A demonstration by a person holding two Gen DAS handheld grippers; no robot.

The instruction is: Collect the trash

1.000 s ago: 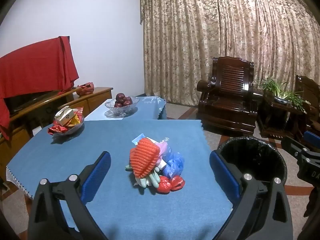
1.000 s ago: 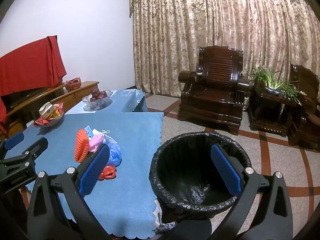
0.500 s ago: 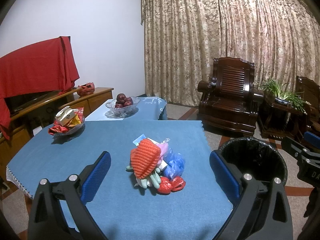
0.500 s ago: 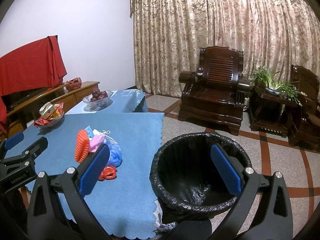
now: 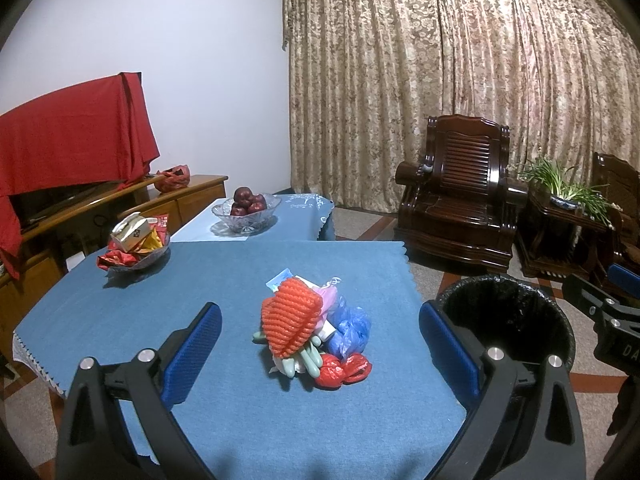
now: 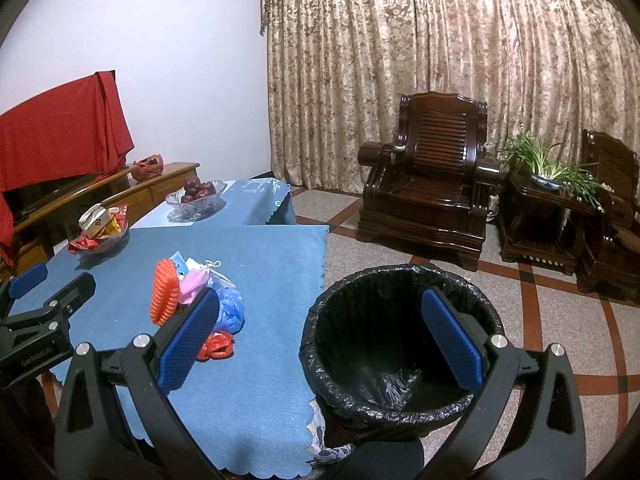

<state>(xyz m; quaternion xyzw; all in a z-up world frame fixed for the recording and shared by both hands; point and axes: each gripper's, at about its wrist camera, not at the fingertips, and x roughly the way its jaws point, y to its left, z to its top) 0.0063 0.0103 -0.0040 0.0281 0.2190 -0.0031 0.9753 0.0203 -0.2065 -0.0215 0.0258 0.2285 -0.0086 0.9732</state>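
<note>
Blue tablecloth [image 5: 168, 304] holds the trash pile [image 5: 310, 330] beside the bin [image 6: 400, 344]: light, soft, crinkly, likely best pinched at the orange net [image 5: 290, 320]; left gripper [image 5: 320, 352] and right gripper [image 6: 320, 336] both gape empty.

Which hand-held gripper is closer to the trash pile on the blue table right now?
Left. The left hand-held gripper hovers open with the trash pile straight ahead between its fingers. The right hand-held gripper is off to the pile's right, open, aimed at the black bin.
</note>
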